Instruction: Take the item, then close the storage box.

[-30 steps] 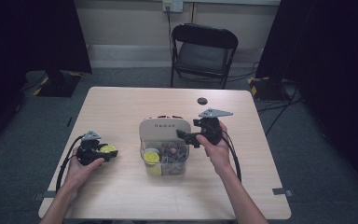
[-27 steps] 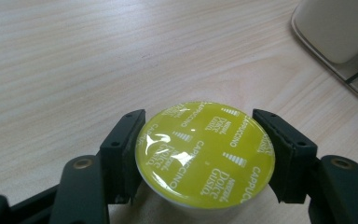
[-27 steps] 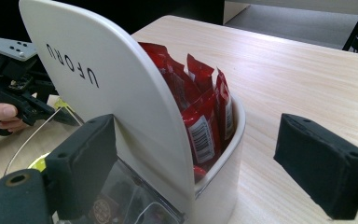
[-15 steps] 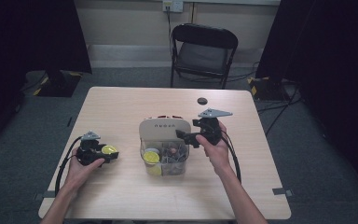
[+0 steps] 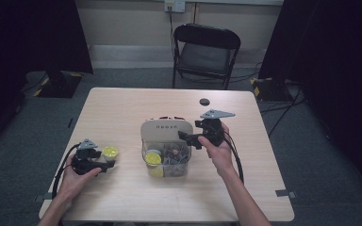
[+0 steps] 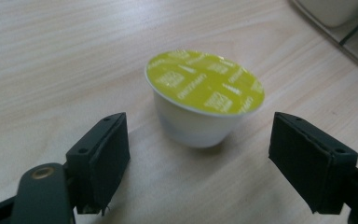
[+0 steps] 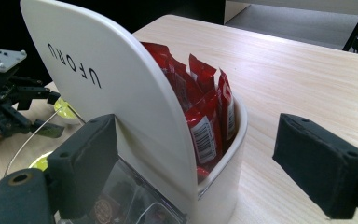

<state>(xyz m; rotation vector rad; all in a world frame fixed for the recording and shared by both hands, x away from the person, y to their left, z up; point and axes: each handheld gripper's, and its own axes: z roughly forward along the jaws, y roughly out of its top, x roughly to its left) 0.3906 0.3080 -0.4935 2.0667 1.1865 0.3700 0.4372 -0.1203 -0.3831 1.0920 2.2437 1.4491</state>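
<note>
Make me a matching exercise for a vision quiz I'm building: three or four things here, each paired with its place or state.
Things:
1. capsule
2. sachets
3. disc
4. chair

Places or states:
A. on the floor beyond the table
B. upright in the organiser's back pocket
C. on the table between the left gripper's open jaws
D. near the table's far edge

Pairs: 1-C, 2-B, 3-D, 4-A

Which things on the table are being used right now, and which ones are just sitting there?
Being used:
- yellow-lidded capsule, standing upright on the table between the left gripper's open jaws, which have just been opening
- white organiser with clear bins, which the right gripper straddles with open jaws

Just sitting there:
- red sachets in its back pocket
- small black disc
- folding chair
</note>
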